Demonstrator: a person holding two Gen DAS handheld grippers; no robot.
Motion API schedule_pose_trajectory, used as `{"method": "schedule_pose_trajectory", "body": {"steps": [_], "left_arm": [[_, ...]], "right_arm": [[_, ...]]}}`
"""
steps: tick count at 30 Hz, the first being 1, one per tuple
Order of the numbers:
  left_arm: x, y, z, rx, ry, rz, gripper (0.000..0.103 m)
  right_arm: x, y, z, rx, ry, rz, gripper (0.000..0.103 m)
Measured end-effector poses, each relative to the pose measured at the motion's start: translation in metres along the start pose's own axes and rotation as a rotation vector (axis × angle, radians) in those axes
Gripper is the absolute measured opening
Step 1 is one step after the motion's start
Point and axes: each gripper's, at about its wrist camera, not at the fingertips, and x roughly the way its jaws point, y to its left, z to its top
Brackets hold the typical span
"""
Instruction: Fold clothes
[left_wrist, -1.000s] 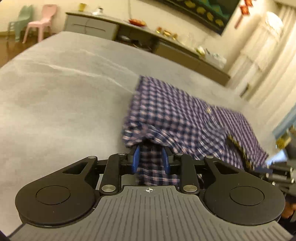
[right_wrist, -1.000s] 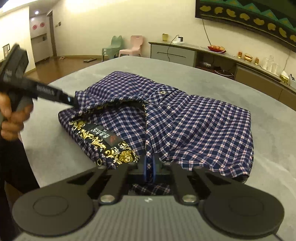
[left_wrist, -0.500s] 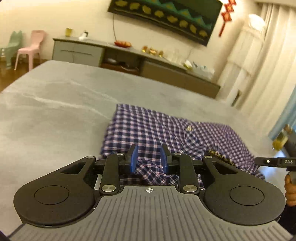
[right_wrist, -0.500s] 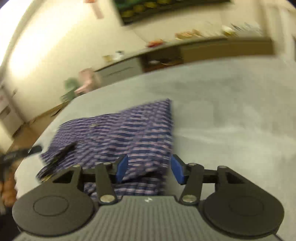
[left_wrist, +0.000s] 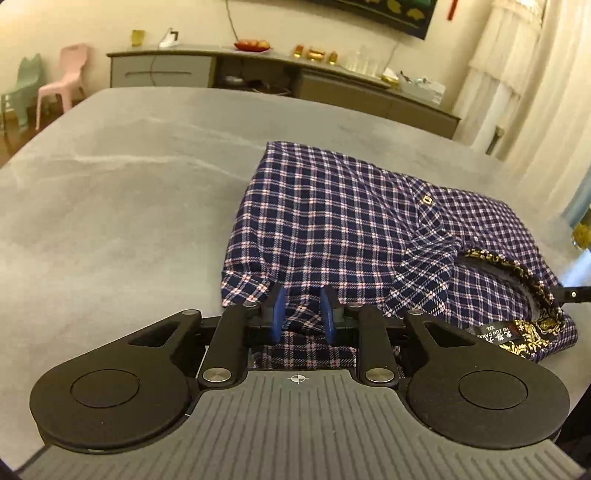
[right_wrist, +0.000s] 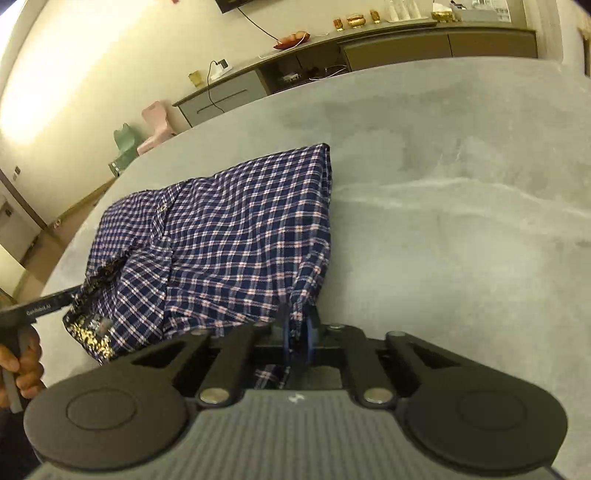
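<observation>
A folded navy-and-pink checked cotton shirt is seen lying near the front edge of a broad grey table. Its near hem is pinched by the closed right gripper; the left gripper is spread around loose fabric, ungripped.

Folded plaid shirt lies on grey table; left gripper jaws parted around its near edge.

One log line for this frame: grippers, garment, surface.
left gripper: open, fabric between pads | right gripper: shut on shirt corner | navy checked shirt: folded | grey surface: beneath
</observation>
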Motion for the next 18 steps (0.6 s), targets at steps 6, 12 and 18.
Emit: {"method": "schedule_pose_trajectory", "body": {"steps": [6, 12, 18], "left_arm": [[-0.027, 0.012, 0.006, -0.048, -0.130, -0.044, 0.027], [-0.011, -0.002, 0.003, 0.047, -0.053, -0.011, 0.028], [-0.010, -0.010, -0.009, 0.126, -0.003, 0.070, 0.028]], "right_arm": [[-0.041, 0.011, 0.000, -0.099, -0.245, -0.168, 0.032], [-0.016, 0.063, -0.011, -0.301, -0.216, 0.016, 0.031], [0.001, 0.052, -0.018, -0.333, 0.023, -0.052, 0.035]]}}
